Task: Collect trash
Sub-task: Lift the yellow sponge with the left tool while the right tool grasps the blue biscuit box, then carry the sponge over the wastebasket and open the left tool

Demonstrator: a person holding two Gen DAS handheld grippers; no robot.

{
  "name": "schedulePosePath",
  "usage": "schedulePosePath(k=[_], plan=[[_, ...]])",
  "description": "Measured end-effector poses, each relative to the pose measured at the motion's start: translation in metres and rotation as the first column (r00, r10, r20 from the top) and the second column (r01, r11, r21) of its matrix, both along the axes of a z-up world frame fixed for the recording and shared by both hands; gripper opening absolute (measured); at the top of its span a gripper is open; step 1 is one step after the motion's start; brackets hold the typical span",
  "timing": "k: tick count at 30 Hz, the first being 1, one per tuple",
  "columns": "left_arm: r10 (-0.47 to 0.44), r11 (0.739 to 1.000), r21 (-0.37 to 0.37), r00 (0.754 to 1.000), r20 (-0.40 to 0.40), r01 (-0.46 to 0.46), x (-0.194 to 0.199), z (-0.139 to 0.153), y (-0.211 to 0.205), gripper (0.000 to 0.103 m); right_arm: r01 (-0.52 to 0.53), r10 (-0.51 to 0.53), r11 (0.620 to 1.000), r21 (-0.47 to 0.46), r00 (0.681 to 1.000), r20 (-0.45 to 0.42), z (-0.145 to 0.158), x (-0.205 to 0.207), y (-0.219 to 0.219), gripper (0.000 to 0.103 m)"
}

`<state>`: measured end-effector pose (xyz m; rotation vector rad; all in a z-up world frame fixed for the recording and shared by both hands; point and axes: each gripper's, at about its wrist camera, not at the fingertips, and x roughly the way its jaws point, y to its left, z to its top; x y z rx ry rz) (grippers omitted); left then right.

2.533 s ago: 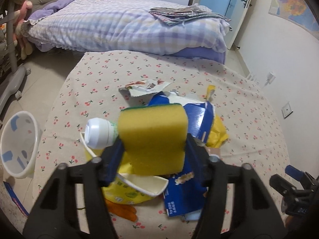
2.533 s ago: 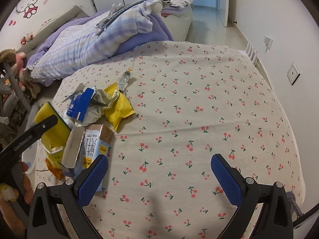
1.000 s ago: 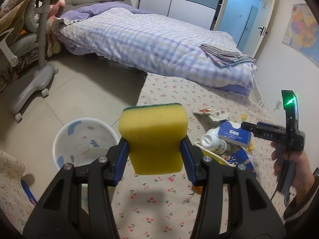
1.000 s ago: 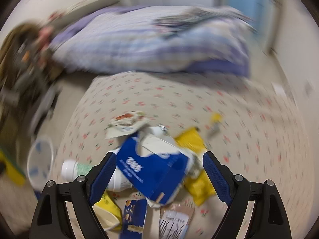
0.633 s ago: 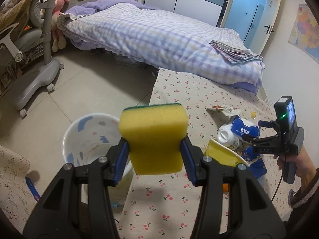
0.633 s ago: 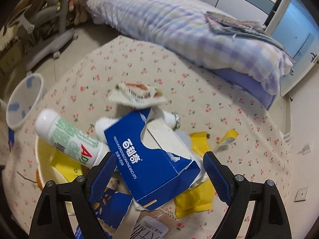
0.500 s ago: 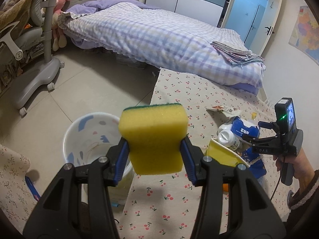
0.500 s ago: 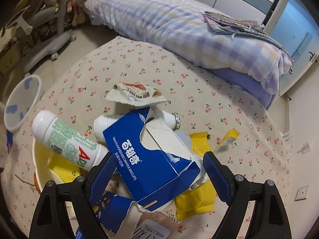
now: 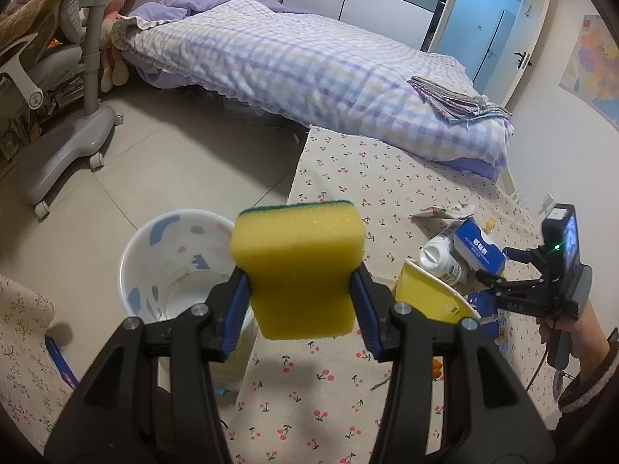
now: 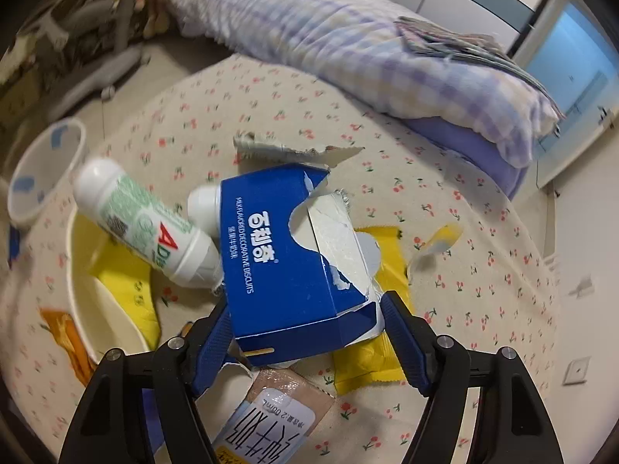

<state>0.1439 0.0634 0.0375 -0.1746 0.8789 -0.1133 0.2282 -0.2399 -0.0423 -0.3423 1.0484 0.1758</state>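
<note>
My left gripper (image 9: 300,305) is shut on a yellow sponge (image 9: 298,266) with a green top edge, held up at the table's edge beside the white trash bin (image 9: 174,266) on the floor. My right gripper (image 10: 309,332) has closed around the torn blue biscuit box (image 10: 294,255) in the trash pile; it also shows in the left wrist view (image 9: 503,270). A white bottle (image 10: 143,224) leans on a yellow paper bowl (image 10: 93,278). Yellow wrappers (image 10: 387,270), a torn foil packet (image 10: 286,147) and a brown carton (image 10: 271,413) lie around.
The table wears a cherry-print cloth (image 9: 348,178). A checked bed (image 9: 301,65) stands behind it. A grey chair base (image 9: 65,143) is on the floor at the left. The bin shows at the right wrist view's left edge (image 10: 42,166).
My right gripper has moved down onto the pile and its jaws have closed in on the blue box. My left gripper still holds the sponge, nearly still beside the bin.
</note>
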Motion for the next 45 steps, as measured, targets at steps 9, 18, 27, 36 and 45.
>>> schedulePosePath(k=[9, 18, 27, 36, 45], plan=[[0.013, 1.000, -0.001, 1.000, 0.003, -0.013, 0.001, 0.000, 0.008, 0.052, 0.049, -0.057, 0.992, 0.114, 0.996, 0.068, 0.041, -0.017, -0.008, 0.073], [0.050, 0.999, 0.020, 0.999, -0.010, -0.049, 0.003, -0.007, 0.027, 0.052, 0.001, -0.013, 0.960, 0.279, 0.999, 0.043, 0.079, -0.035, 0.016, 0.073], [0.095, 0.995, 0.022, 0.995, -0.020, -0.094, -0.004, -0.009, 0.056, 0.052, 0.027, 0.048, 0.931, 0.365, 0.980, -0.195, 0.048, -0.030, 0.046, 0.073], [0.133, 0.990, 0.053, 0.991, -0.034, -0.131, 0.001, -0.020, 0.081, 0.052, -0.016, 0.068, 0.924, 0.382, 0.990, -0.123, 0.065, -0.030, 0.079, 0.073], [0.132, 0.991, 0.037, 0.991, -0.012, -0.132, 0.013, -0.035, 0.103, 0.084, -0.074, 0.103, 0.915, 0.395, 0.993, -0.051, 0.066, -0.017, 0.141, 0.073]])
